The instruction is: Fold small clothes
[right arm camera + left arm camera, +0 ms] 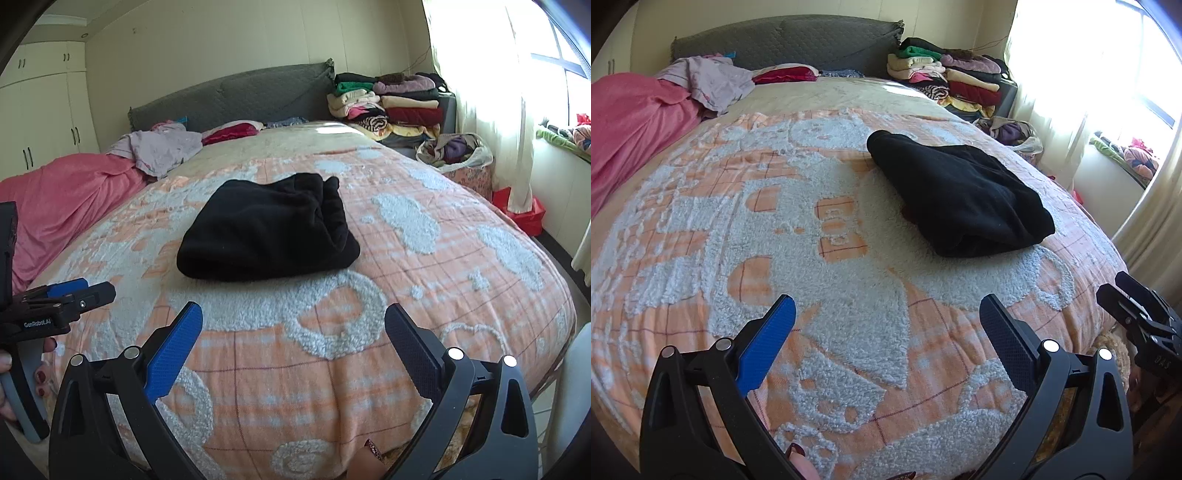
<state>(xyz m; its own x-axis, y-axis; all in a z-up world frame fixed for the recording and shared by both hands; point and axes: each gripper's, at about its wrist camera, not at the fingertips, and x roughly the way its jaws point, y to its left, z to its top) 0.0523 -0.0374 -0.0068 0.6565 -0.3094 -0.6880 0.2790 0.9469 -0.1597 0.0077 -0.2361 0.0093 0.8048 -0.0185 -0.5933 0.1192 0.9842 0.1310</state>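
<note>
In front of me is a bed (369, 369) with a grey headboard (236, 96). White wardrobes (40, 110) stand at left, and strong daylight comes through the curtained window (554, 55) at right.

Pink blanket (62, 199), grey headboard (236, 92), stacked clothes (391, 107).

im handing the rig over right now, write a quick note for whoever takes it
Left gripper: open, empty, held over the near part of the blanket.
Right gripper: open, empty, also short of the garment.
Black garment: lies on the blanket mid-bed, already folded into a compact bundle, touching neither gripper.
Done: this piece looks folded.
Left: probably set it aside; the loose lilac clothing near the headboard may be next.
</note>
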